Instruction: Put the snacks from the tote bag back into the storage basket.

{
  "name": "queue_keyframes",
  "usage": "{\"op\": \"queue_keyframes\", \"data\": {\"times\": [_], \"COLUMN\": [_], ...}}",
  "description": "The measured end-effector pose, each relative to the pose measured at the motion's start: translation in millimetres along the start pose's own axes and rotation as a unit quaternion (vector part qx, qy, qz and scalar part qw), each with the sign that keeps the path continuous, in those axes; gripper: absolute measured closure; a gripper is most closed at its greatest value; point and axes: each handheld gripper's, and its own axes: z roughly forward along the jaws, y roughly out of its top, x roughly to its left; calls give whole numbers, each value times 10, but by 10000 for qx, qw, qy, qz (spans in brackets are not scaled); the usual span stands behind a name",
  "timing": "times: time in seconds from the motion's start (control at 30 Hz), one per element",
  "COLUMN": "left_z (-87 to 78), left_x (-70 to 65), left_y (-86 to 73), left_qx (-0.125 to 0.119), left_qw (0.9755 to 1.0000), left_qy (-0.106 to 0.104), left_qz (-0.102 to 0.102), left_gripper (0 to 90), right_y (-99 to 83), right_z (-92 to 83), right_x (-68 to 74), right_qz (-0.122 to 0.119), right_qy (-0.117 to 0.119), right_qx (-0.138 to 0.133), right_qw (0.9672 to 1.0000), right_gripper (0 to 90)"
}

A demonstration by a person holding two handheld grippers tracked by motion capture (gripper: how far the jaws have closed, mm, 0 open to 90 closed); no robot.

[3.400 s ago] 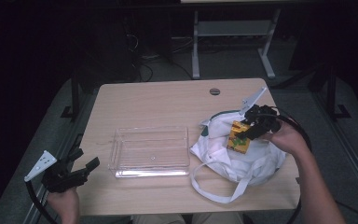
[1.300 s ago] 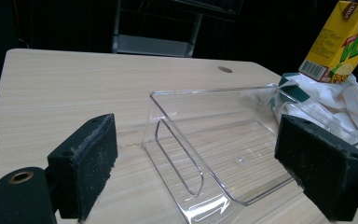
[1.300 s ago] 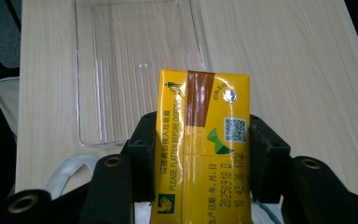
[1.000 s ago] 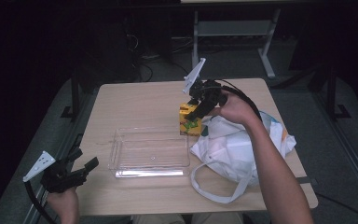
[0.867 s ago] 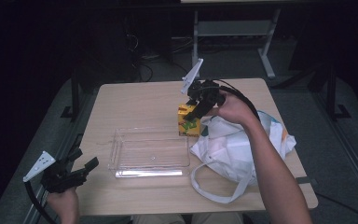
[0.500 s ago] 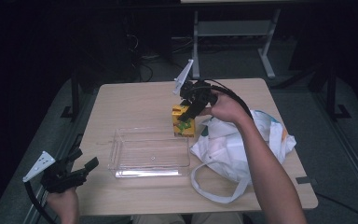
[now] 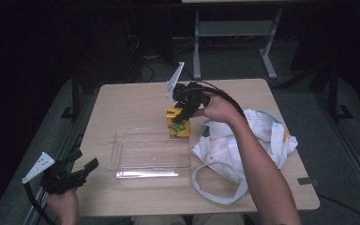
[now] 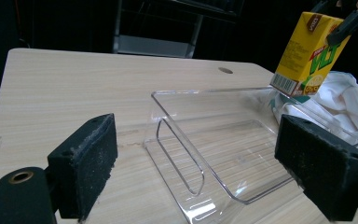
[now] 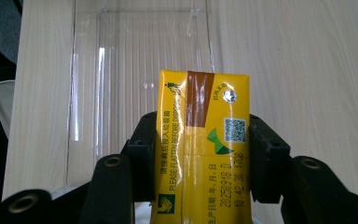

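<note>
Right gripper [image 7: 183,116] clamped on yellow juice carton [image 7: 178,123], hanging just above the far right corner of clear tray [image 7: 122,154]. Left gripper [image 7: 77,171] spread wide, empty, left of tray.

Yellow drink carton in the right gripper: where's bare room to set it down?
The clear plastic tray is bare inside. The light wooden table is open beyond the tray's far rim and on its left side. It is crowded to the right, where the white cloth bag spreads beside the yellow drink carton held by the right gripper.
</note>
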Motion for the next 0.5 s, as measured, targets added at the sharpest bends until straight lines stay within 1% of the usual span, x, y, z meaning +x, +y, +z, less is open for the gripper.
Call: {"op": "queue_keyframes", "data": {"times": [0.1,0.2,0.27,0.33,0.47,0.5], "left_z": [0,-4,-7,-4,-9,-11], "left_x": [-1,3,6,3,7,8], "left_y": [0,-1,0,-1,-1,-1], "left_qx": [0,8,15,-14,-12,-18], "left_qw": [10000,10000,10000,10000,10000,10000], "left_qy": [-2,-1,2,1,8,7], "left_qz": [4,7,17,-11,-3,0], "left_gripper": [124,124,125,124,125,124], "right_y": [21,34,41,45,44,44], "right_z": [40,74,97,123,170,184], "right_x": [-7,-14,-21,-23,-37,-45], "right_qz": [-34,-3,-48,-16,40,4], "right_qy": [10,41,47,54,100,98], "right_qx": [41,63,62,65,85,84], "right_qw": [10000,10000,10000,10000,9999,9999], "right_gripper": [524,523,524,524,523,524]}}
